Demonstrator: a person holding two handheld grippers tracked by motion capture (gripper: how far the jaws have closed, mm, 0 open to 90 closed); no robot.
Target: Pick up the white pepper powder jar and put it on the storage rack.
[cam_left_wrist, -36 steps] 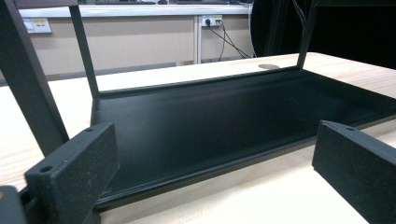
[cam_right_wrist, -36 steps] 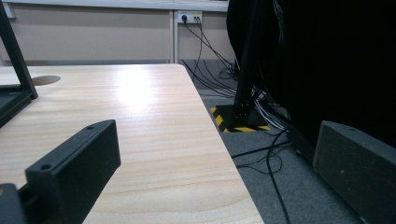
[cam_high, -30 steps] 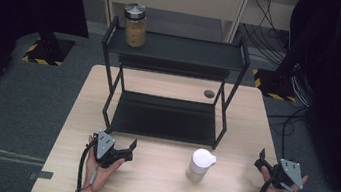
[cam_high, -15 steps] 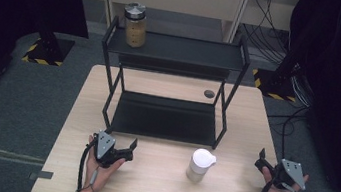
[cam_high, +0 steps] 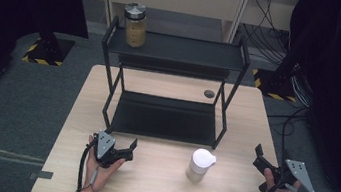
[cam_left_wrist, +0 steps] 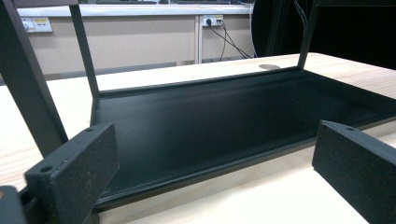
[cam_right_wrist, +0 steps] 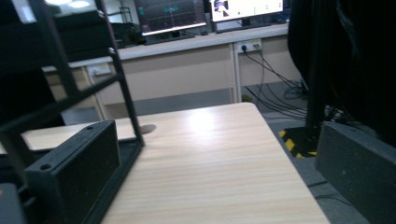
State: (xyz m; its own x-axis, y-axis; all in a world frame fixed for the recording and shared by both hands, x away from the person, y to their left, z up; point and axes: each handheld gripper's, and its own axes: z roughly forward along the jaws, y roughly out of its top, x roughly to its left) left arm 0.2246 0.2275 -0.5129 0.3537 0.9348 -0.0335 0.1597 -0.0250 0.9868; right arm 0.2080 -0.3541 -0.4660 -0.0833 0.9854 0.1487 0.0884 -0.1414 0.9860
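While both tongs, left [cam_high: 126, 150] and right [cam_high: 259, 159], rest spread and empty, a white lidded cup [cam_high: 199, 165] stands between them on the worktop [cam_high: 156, 185]; probably light, best gripped mid-body.

White cup [cam_high: 200, 164] between two parted hand-held grippers, untouched.

A pale wood-grain table [cam_high: 155, 190] holds a matte black metal shelf rack [cam_high: 165, 118]. A white lidded cup [cam_high: 199, 164] stands near it. A jar [cam_high: 135, 25] with amber contents has a silver lid. Both grippers, left [cam_high: 125, 151] and right [cam_high: 262, 162], are black with grey plates.
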